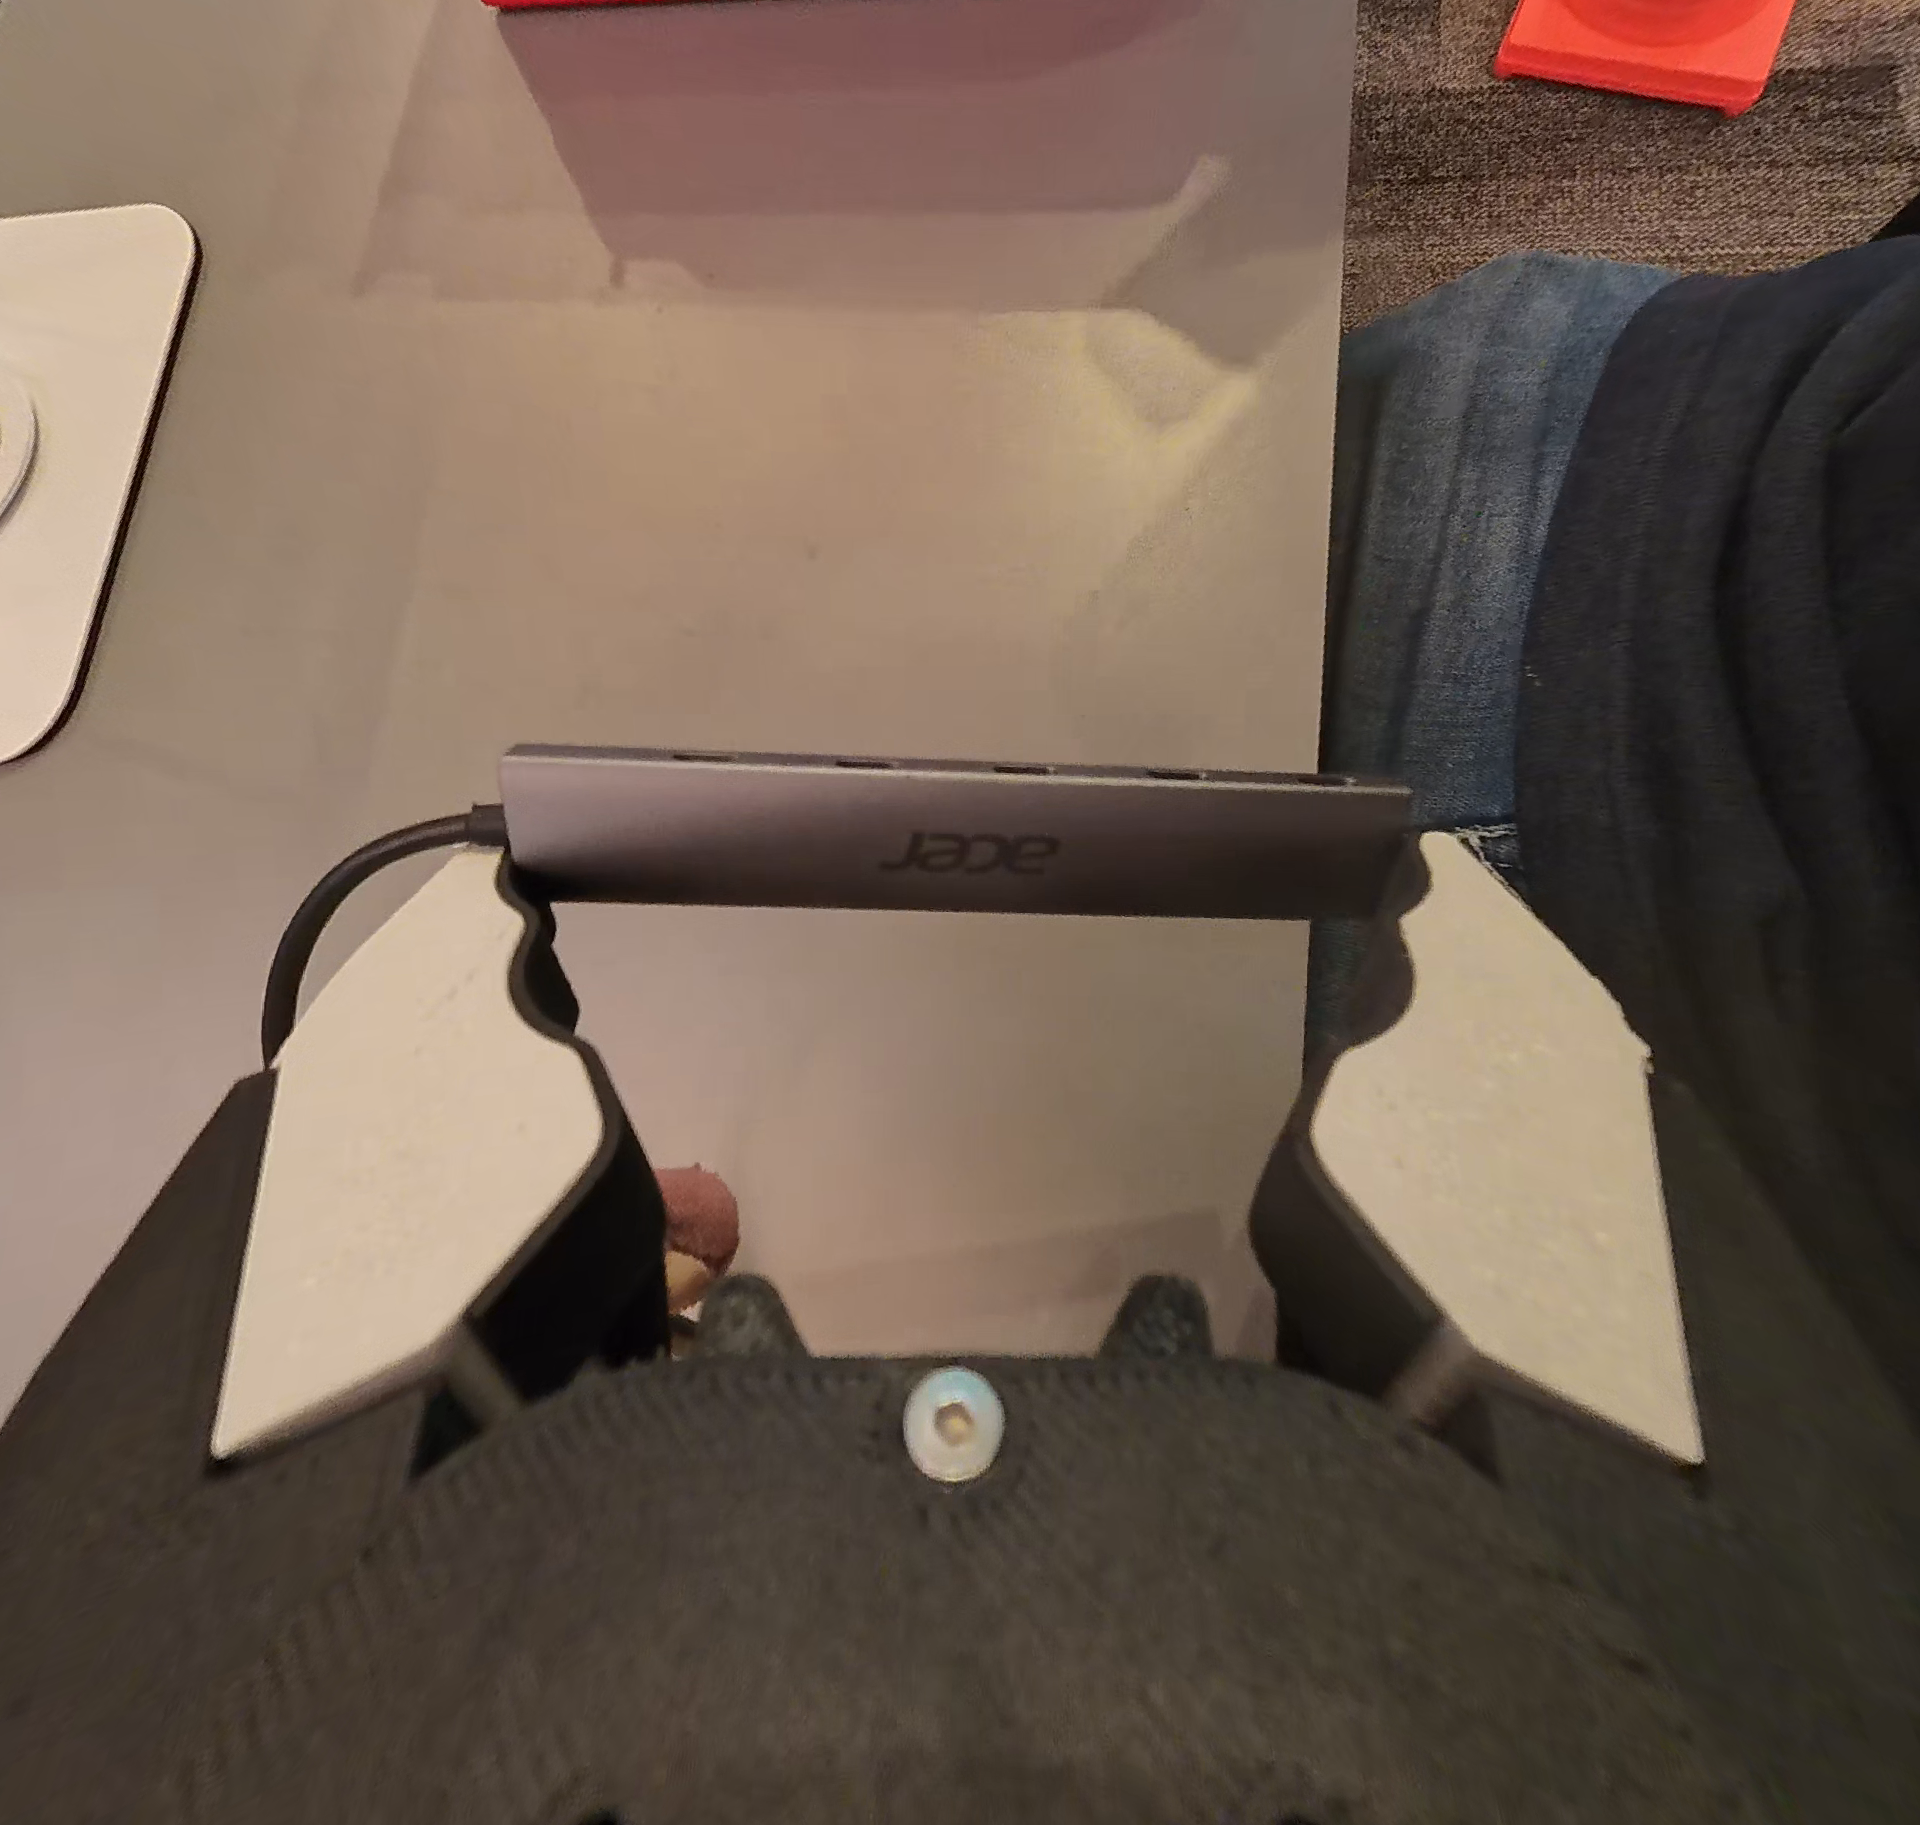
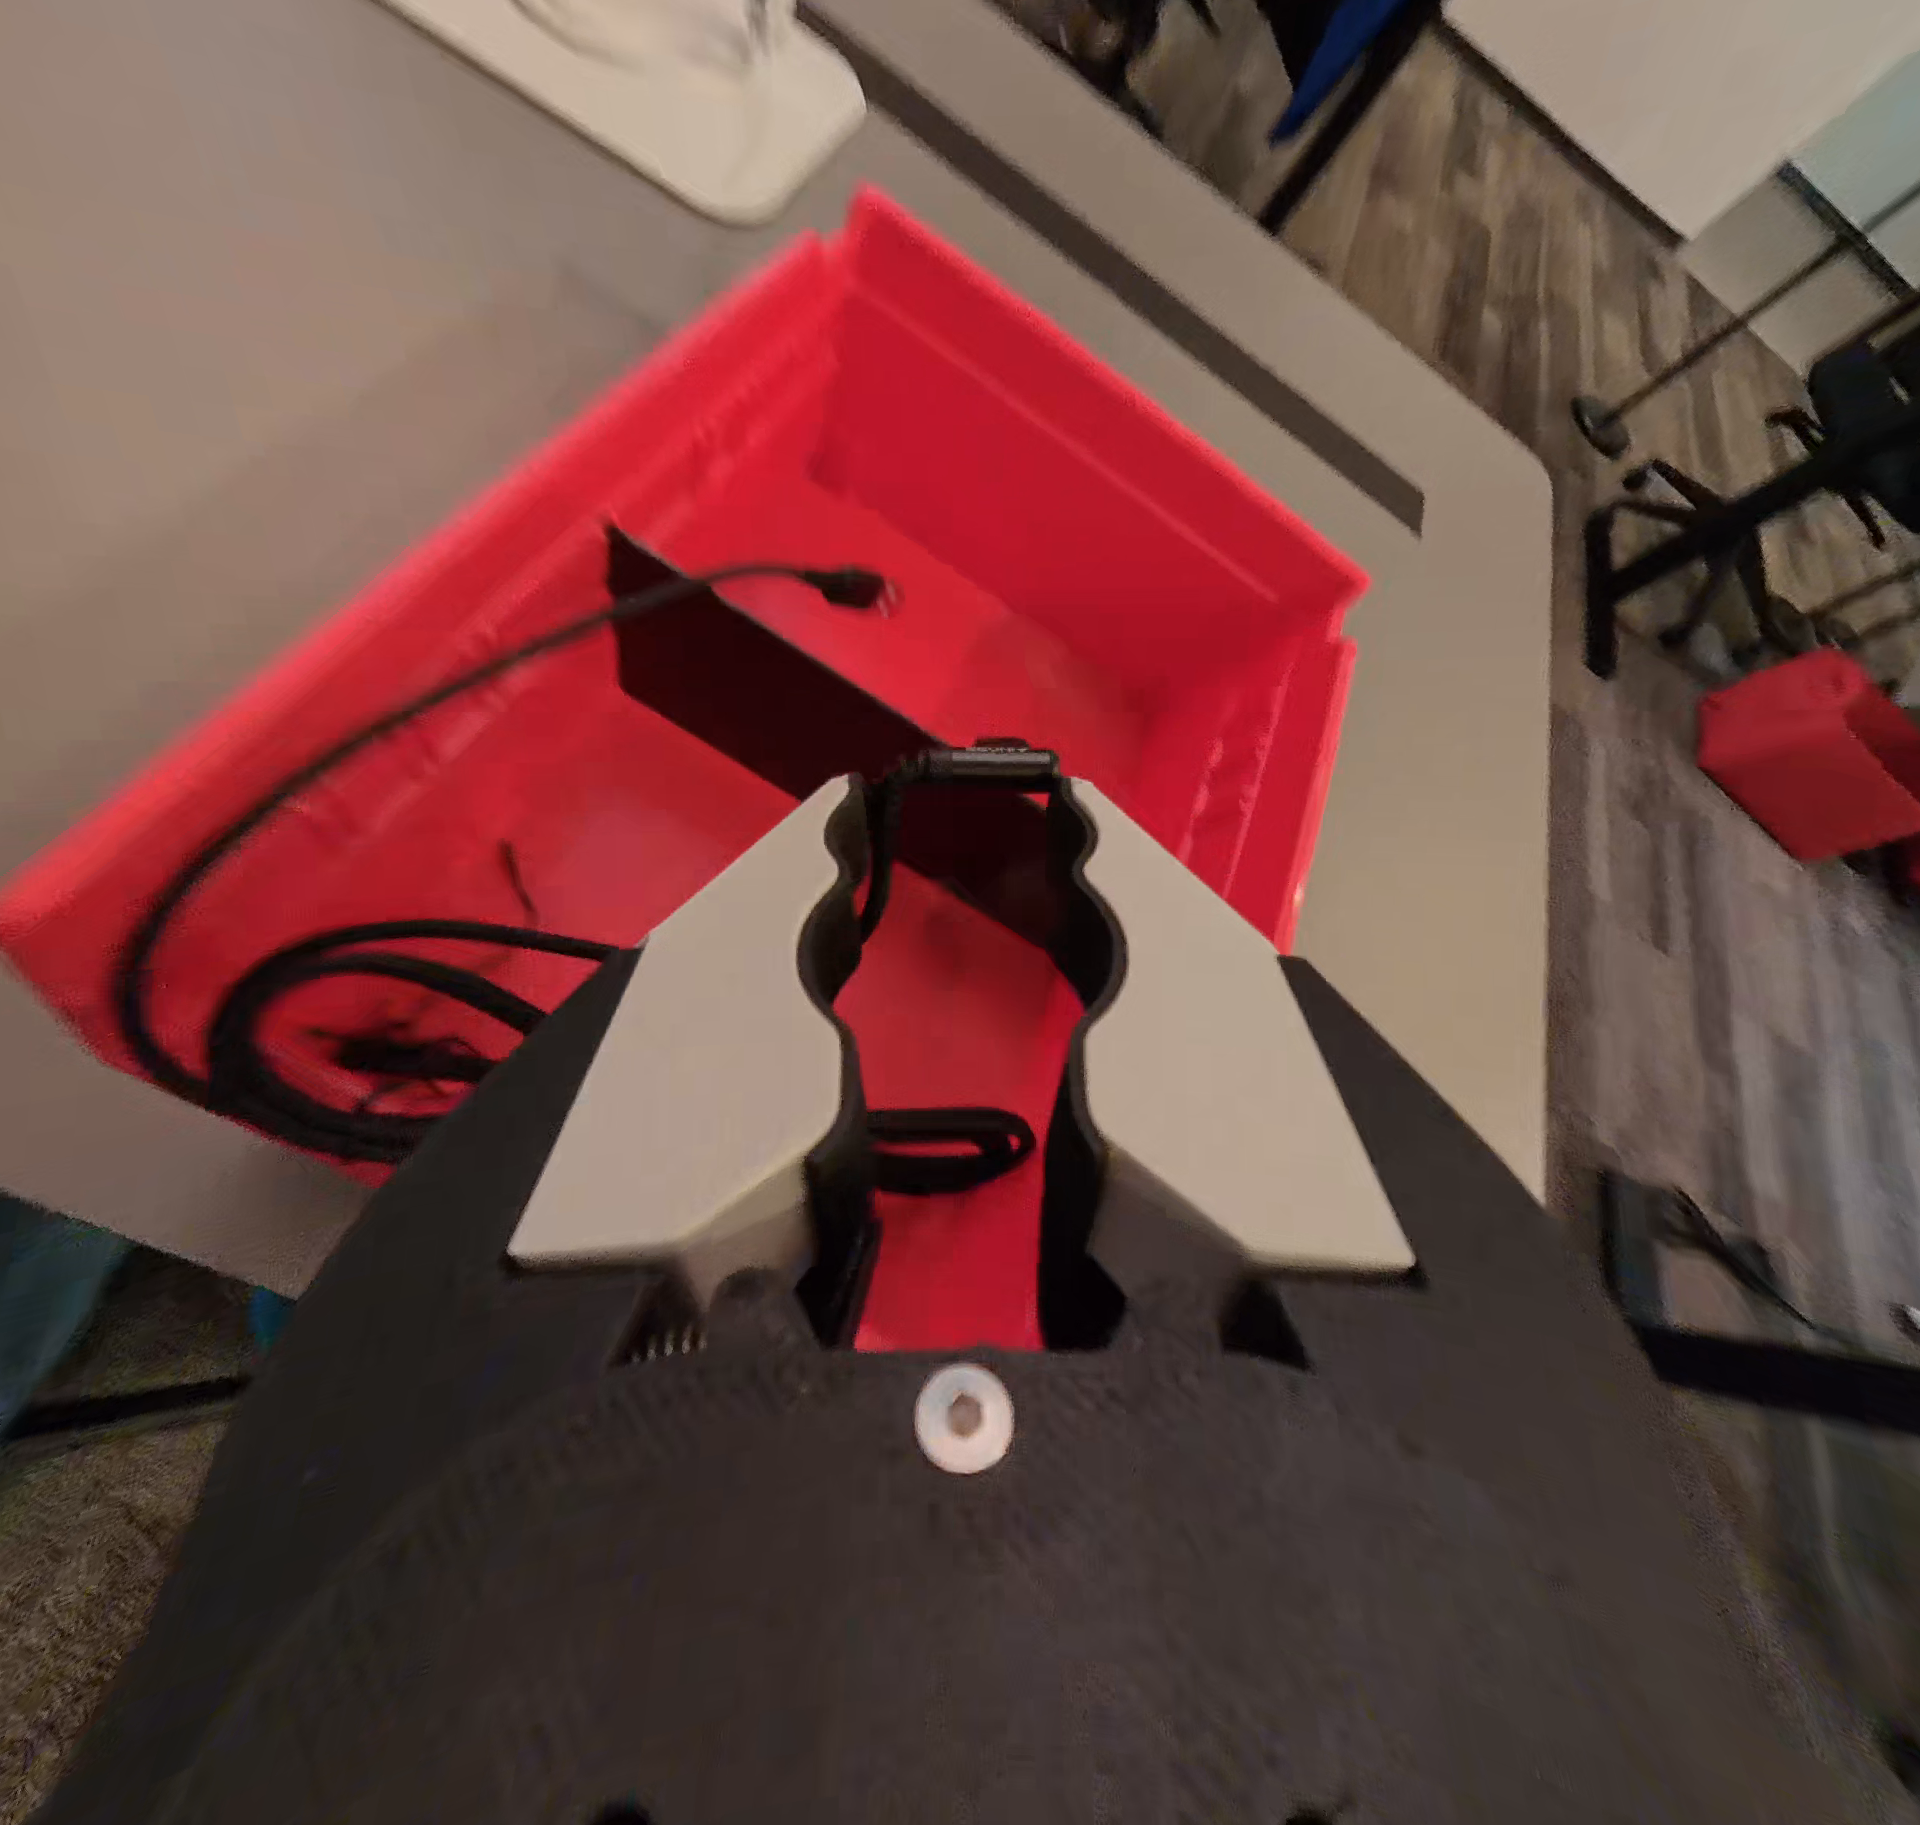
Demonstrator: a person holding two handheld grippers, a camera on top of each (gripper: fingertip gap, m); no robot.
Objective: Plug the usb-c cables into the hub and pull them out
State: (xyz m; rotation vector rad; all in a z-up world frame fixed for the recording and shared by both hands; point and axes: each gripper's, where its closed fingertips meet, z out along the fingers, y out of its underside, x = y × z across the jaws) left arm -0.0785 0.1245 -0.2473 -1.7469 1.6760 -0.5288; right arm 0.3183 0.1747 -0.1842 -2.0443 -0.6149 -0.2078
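Grey table [image 1: 727, 528] fills both views, a red bin [image 2: 1039, 487] on it. Left gripper [image 1: 961, 866], jaws spread wide, clamps the hub [image 1: 956, 830] lengthwise by its ends above the table. Right gripper [image 2: 961, 778], jaws much narrower, pinches a black plug [image 2: 987, 765] at its fingertips over the bin, where cables [image 2: 343, 1037] lie coiled.

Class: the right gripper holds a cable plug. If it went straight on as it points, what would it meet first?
Probably the black divider in the red bin, though depth is unclear; the right gripper hovers above it with the plug.
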